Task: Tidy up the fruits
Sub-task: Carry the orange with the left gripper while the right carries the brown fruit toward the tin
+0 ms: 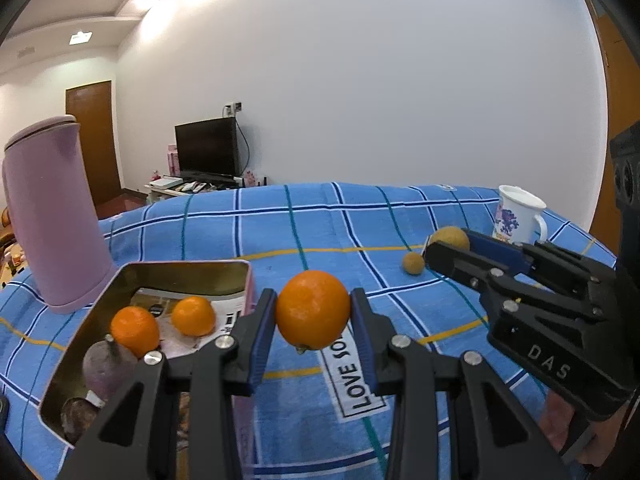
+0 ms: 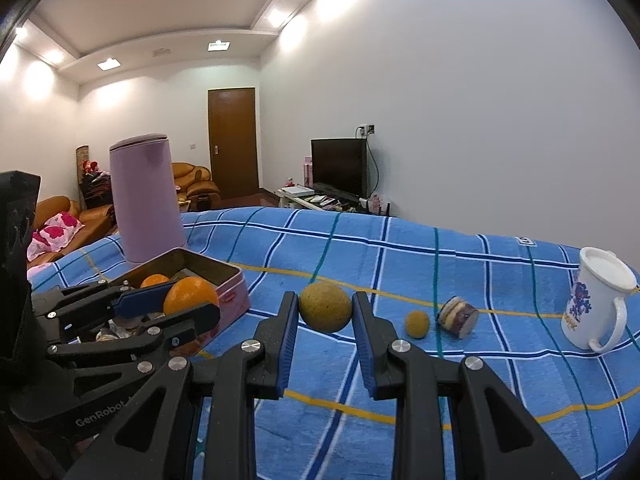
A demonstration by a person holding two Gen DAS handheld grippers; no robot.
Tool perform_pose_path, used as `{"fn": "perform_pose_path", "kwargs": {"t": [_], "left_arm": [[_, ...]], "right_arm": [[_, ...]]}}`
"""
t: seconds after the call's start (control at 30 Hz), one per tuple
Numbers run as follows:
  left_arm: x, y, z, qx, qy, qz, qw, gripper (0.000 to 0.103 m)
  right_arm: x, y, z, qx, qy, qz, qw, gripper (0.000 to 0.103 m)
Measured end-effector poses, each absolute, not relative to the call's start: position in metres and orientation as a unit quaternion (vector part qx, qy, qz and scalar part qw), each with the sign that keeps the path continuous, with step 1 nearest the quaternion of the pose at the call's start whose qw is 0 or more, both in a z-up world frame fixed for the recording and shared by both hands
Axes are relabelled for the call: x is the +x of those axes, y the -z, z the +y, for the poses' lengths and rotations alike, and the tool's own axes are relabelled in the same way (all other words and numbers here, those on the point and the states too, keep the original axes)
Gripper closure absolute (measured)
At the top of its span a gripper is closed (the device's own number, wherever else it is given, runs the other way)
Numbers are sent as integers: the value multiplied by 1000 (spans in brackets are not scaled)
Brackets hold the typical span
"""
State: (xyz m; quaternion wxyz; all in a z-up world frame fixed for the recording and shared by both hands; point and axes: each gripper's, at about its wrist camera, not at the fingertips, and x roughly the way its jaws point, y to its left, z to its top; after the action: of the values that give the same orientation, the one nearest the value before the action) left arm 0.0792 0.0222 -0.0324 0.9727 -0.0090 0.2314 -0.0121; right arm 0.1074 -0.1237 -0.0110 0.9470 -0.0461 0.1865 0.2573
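tin [image 1: 80, 344] half hidden behind left gripper [image 1: 313, 312], purple fruits obscured

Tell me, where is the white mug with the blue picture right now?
The white mug stands upright at the far right of the blue checked cloth, handle toward the camera. Its nearest neighbours are a small tipped jar and a little brown ball to its left.

A broad stretch of blue checked cloth [image 2: 400, 264] is left open mid-bench. The left side is blocked by a tall lilac canister [image 2: 146, 200] and gold-lined tin tray [image 1: 180, 276]; the right by a white printed mug [image 2: 592, 308].
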Motion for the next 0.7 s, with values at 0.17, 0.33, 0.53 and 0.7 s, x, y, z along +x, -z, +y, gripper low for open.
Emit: {"fn": "perform_pose_path", "kwargs": {"t": [0.17,0.33,0.53,0.7], "left_arm": [[75,33,28,-8,2,232,973,64],[74,34,36,-16,-8,238,971,64],[70,34,46,-23,-15,241,970,64],[66,35,51,-22,-21,241,970,64]], "right_arm": [[105,12,-114,-55,-267,190,943,74],[104,13,-107,-56,-274,191,941,74],[102,13,-97,-62,-282,194,938,74],[102,14,-89,-66,-288,196,935,74]]}}
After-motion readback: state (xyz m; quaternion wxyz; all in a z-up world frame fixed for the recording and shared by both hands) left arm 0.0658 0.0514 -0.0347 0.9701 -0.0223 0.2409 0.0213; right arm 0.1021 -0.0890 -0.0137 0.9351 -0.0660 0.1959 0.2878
